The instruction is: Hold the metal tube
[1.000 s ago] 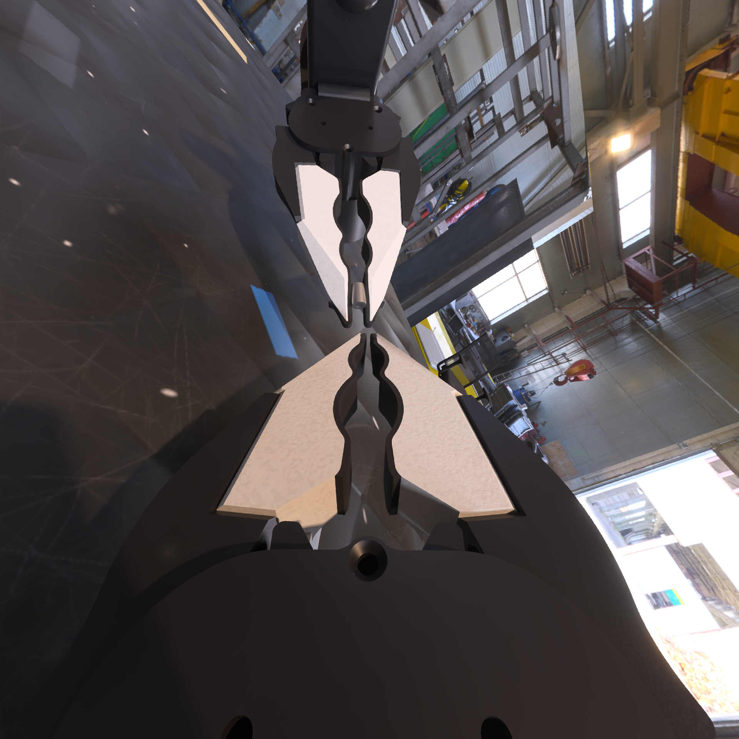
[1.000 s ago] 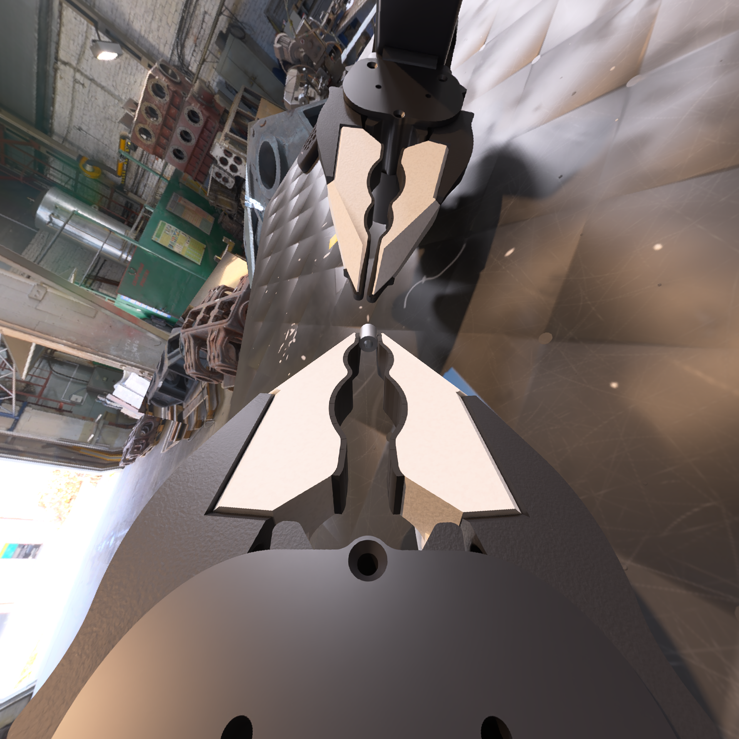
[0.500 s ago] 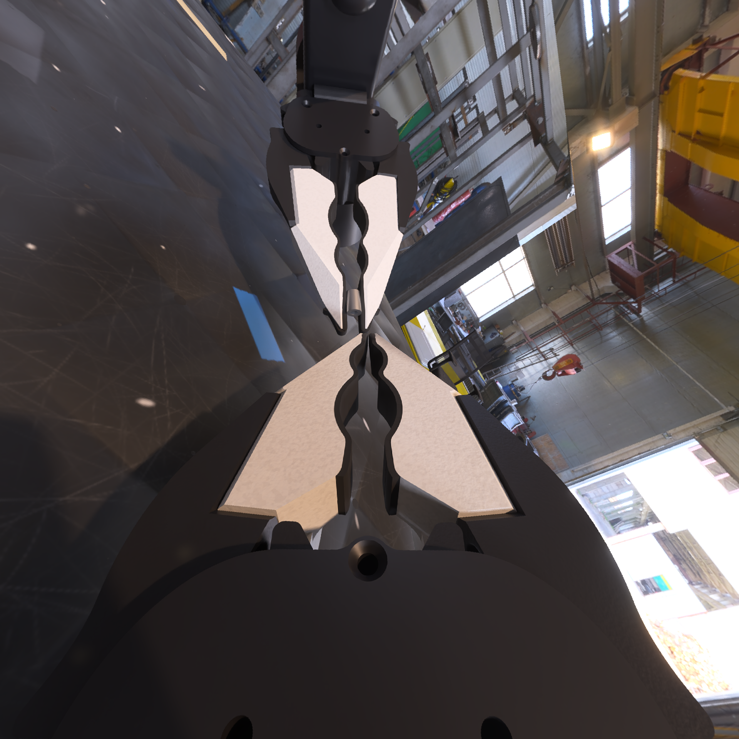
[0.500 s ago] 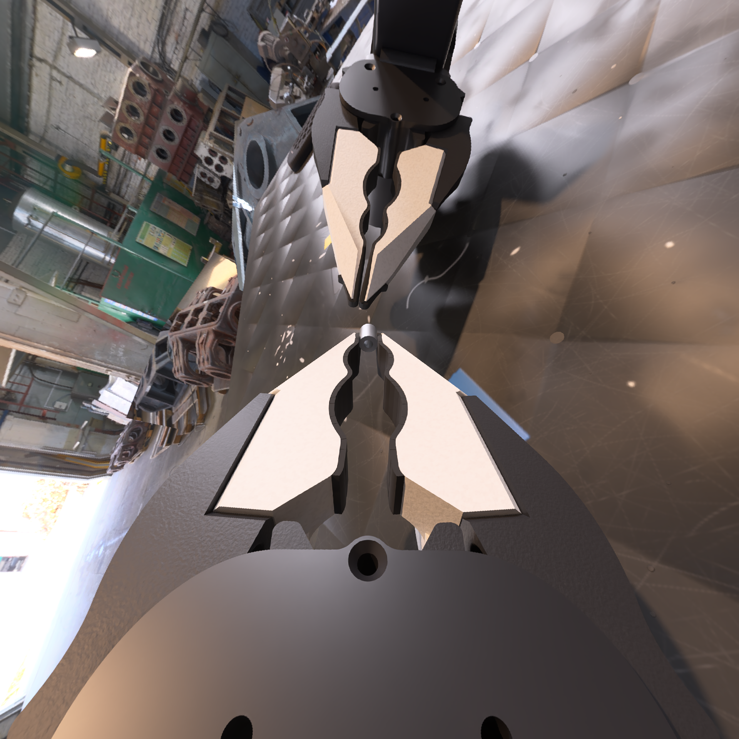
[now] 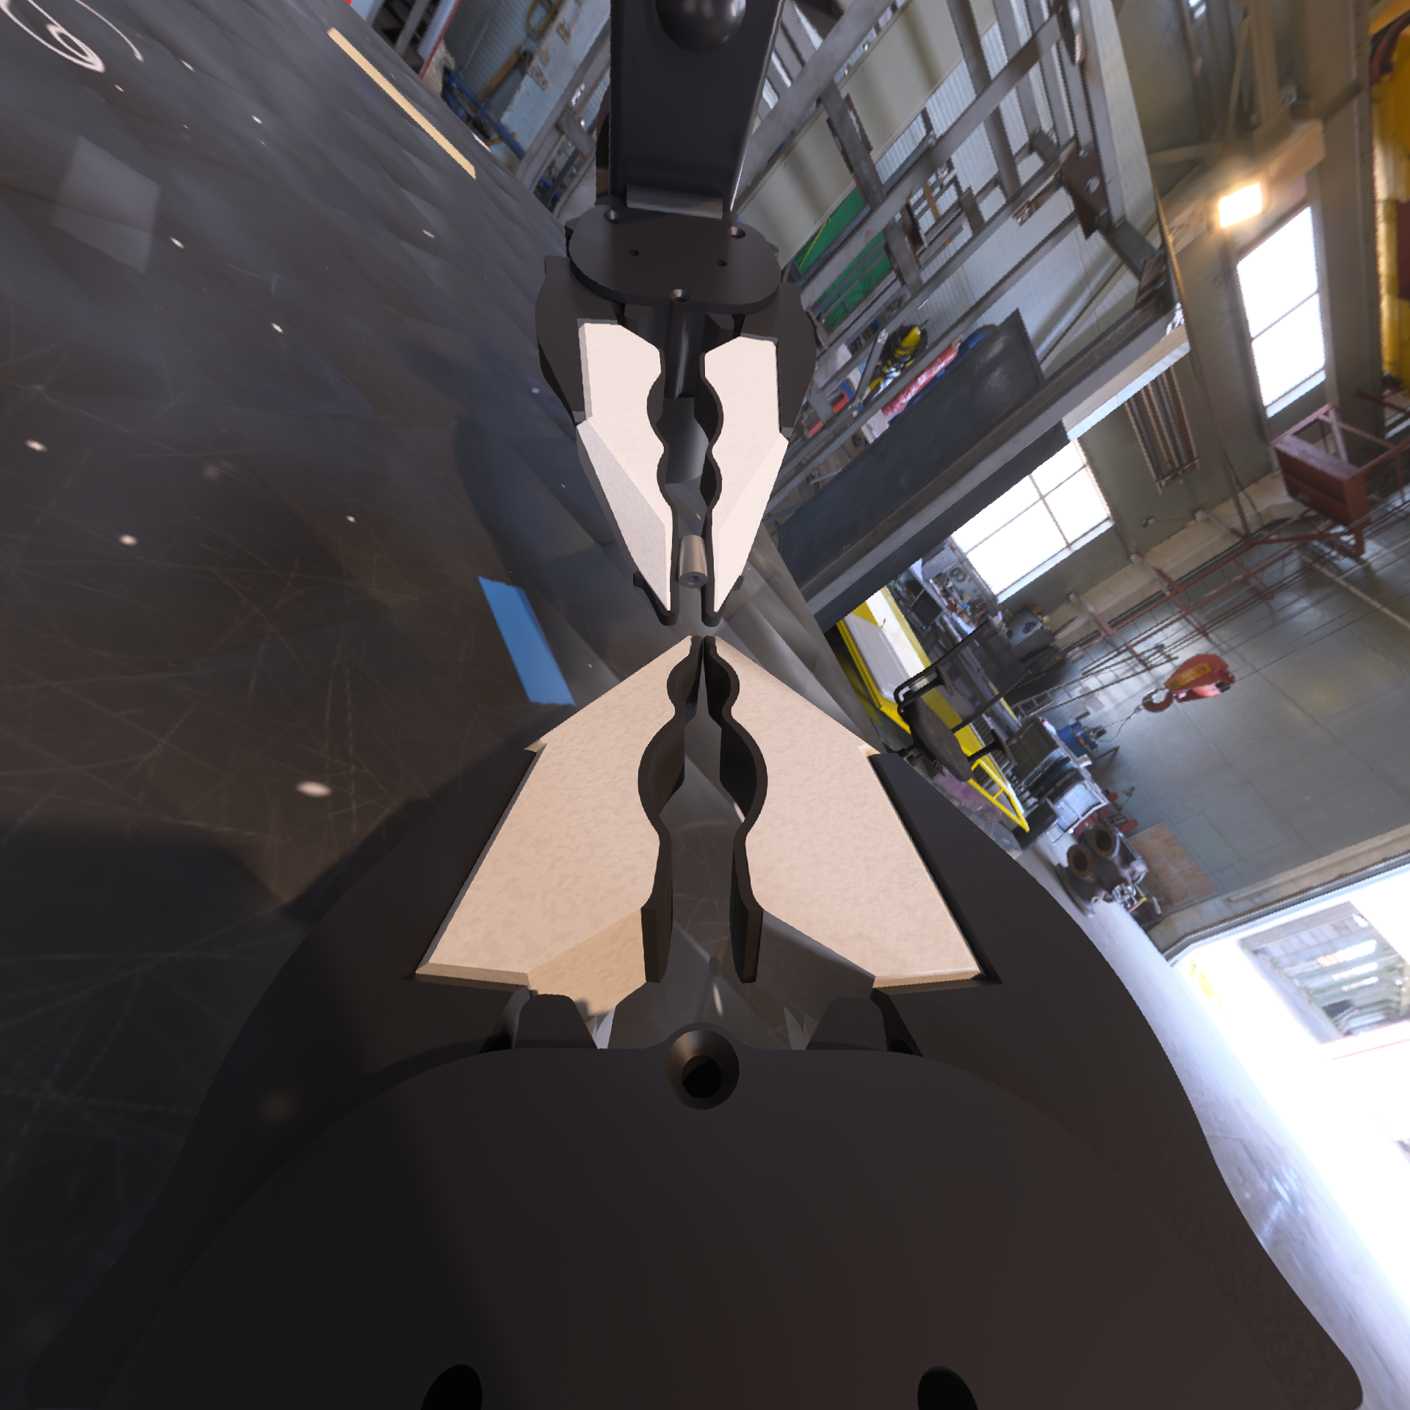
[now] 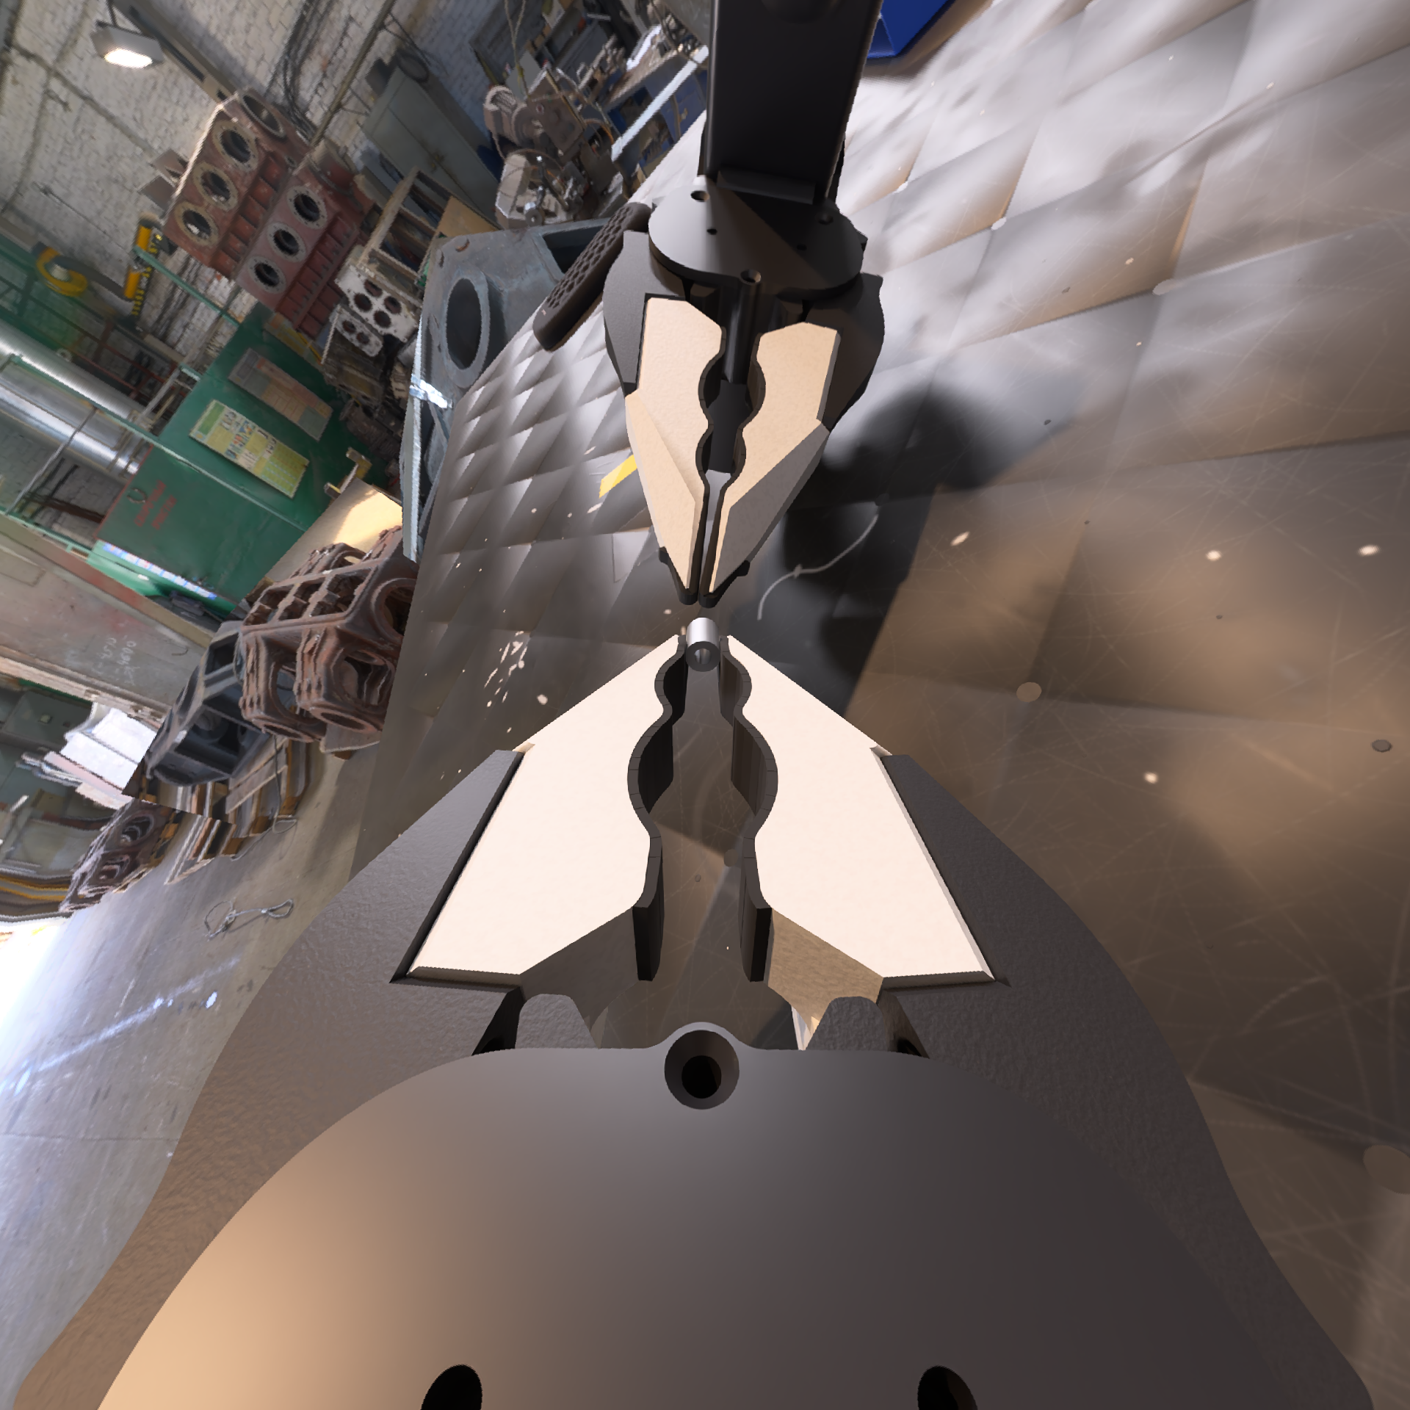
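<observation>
Right hand-held gripper (image 6: 702,655) pinches the metal tube (image 6: 703,653) above a scratched metal surface (image 6: 1144,687) in a workshop.

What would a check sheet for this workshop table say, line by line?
Surface: dark, shiny, scratched tabletop.
Job's things: small metal tube, held by one end.
Clutter: flat blue patch on the tabletop.
Grippers: right gripper jaws shut on the metal tube; left gripper jaws shut and empty, facing the right one tip to tip, a small gap from the tube.
Cables: nothing seen on the grippers.
Surroundings: factory hall with bright windows, red hook, green cabinet, rusty engine blocks.
</observation>
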